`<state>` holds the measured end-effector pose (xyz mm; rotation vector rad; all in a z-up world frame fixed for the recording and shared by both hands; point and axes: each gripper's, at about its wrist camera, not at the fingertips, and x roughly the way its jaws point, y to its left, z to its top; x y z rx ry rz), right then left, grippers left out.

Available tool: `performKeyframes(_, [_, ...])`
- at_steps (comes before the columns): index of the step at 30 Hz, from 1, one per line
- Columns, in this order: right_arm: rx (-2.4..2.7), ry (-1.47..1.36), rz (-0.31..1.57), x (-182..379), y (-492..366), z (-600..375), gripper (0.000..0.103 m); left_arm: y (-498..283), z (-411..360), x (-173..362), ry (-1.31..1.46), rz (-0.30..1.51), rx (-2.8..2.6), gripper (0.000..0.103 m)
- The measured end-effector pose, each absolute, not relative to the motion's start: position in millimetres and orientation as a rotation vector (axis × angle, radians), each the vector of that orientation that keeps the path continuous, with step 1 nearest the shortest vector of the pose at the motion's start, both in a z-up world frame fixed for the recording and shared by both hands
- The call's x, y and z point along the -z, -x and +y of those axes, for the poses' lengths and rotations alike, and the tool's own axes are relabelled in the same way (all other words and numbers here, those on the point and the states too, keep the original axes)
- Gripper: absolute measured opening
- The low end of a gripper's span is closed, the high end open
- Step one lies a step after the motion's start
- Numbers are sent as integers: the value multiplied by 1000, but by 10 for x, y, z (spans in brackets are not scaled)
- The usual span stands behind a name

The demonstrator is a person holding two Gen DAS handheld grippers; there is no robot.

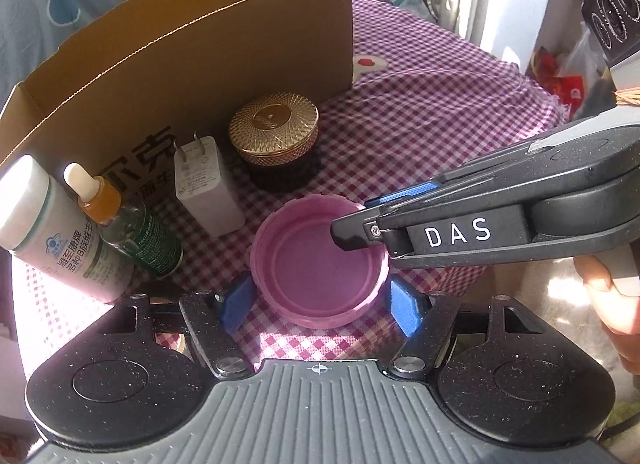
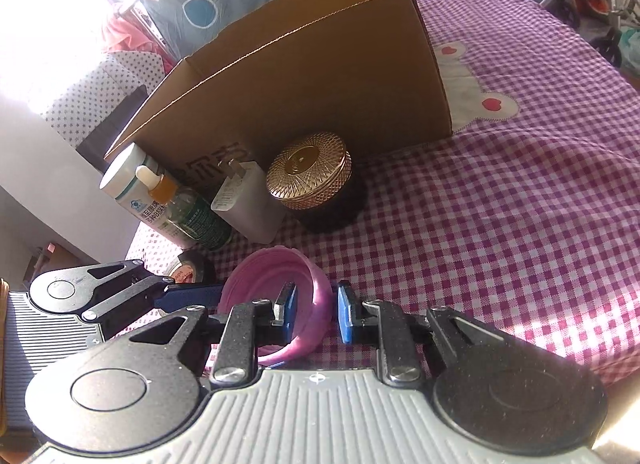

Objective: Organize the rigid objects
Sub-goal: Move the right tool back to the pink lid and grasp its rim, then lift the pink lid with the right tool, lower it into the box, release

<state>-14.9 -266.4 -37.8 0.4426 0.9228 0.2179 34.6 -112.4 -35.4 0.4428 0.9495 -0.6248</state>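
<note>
A pink lid [image 1: 316, 264] lies upside down on the checked cloth, its far side slightly raised. My left gripper [image 1: 320, 304] is open, with a blue pad [image 1: 236, 304] just off each side of the lid. My right gripper [image 1: 360, 220] reaches in from the right and is shut on the lid's rim, one finger inside and one outside. In the right wrist view the pink lid's [image 2: 276, 276] rim sits pinched between the right gripper's [image 2: 318, 314] pads, and the left gripper's finger [image 2: 188, 296] comes in from the left.
Against an open cardboard box [image 1: 200, 64] stand a gold-lidded jar [image 1: 274, 130], a white charger [image 1: 208, 188], a dropper bottle [image 1: 132, 224] and a white bottle [image 1: 52, 228]. A black tape roll [image 2: 192, 266] lies near the lid. A hand [image 1: 612, 296] holds the right gripper.
</note>
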Motion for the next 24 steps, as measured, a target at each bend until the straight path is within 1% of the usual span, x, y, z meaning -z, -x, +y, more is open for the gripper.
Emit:
performKeyframes(4, [-218,-455,919,353,139,-2650,23,-359,-1141,357,-437,944,618,73])
performKeyframes(12, [-213,-466,908,349,163,-2613,25,-369,-1176,359,-439,938,605,72])
performKeyframes(24, [-194,-486,887,259,246,-2666,26,-309,-1216,279,-444,909,608,72])
